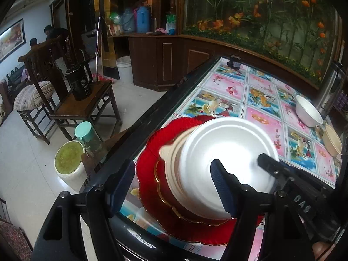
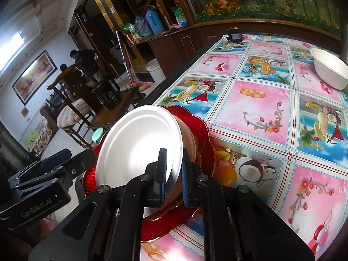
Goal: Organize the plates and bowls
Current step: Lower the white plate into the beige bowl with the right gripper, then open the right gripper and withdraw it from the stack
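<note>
R gripper (image 2: 174, 171) pinched white bowl (image 2: 139, 143) rim to seat it on red-plate stack (image 2: 202, 130); L gripper (image 1: 171, 187) jaws wide, idle alongside.

I see a white bowl (image 2: 139, 143) on ribbed red plates (image 1: 156, 152), over a tablecloth (image 2: 261, 113) of pink and blue fruit-print squares.

glossy red glass plate (image 1: 152, 169), matt white bowl (image 1: 230, 143)

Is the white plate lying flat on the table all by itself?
No, the white plate is on the stack over the red plate.
</note>
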`<state>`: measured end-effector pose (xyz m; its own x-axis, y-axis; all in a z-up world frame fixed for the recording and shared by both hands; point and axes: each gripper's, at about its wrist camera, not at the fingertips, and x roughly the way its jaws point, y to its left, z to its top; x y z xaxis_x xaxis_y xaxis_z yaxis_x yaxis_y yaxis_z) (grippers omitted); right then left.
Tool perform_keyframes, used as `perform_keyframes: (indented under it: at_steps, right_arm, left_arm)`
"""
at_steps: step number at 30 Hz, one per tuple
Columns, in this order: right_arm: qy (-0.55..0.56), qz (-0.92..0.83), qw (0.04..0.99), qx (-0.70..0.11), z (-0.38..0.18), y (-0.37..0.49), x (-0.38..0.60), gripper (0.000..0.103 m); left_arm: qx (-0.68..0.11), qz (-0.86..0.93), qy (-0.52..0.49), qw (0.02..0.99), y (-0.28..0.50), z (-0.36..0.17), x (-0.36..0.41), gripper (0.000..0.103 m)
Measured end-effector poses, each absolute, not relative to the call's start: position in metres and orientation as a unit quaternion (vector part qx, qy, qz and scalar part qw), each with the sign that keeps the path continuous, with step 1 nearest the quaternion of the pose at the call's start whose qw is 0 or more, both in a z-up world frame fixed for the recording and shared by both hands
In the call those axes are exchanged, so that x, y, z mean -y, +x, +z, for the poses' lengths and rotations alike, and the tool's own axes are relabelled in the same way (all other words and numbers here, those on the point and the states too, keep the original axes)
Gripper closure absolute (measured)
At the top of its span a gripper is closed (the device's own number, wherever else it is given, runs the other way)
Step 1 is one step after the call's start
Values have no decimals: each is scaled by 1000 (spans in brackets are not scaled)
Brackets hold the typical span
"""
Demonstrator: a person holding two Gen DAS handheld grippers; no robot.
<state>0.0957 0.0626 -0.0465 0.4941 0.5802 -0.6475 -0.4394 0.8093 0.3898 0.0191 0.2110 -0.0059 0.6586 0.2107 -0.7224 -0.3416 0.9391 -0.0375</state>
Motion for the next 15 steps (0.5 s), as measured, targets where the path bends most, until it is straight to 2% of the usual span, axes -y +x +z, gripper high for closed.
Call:
perform_keyframes:
  at_steps: [6, 8, 9, 15]
  right_arm:
    - [126, 294, 870, -376, -33, 97, -32, 88]
    - [145, 290, 871, -370, -31, 100, -18, 70]
    - [155, 285, 872, -367, -30, 101, -10, 68]
    - [191, 231, 883, -361, -37, 117, 46, 67]
  left_arm:
    - [-379, 162, -88, 907, 18, -3, -213, 31]
    - [-378, 162, -87, 907, 18, -3, -211, 31]
    - [-378, 163, -86, 907, 18, -3, -211, 31]
    - [-376, 160, -72, 910, 19, 5, -196, 30]
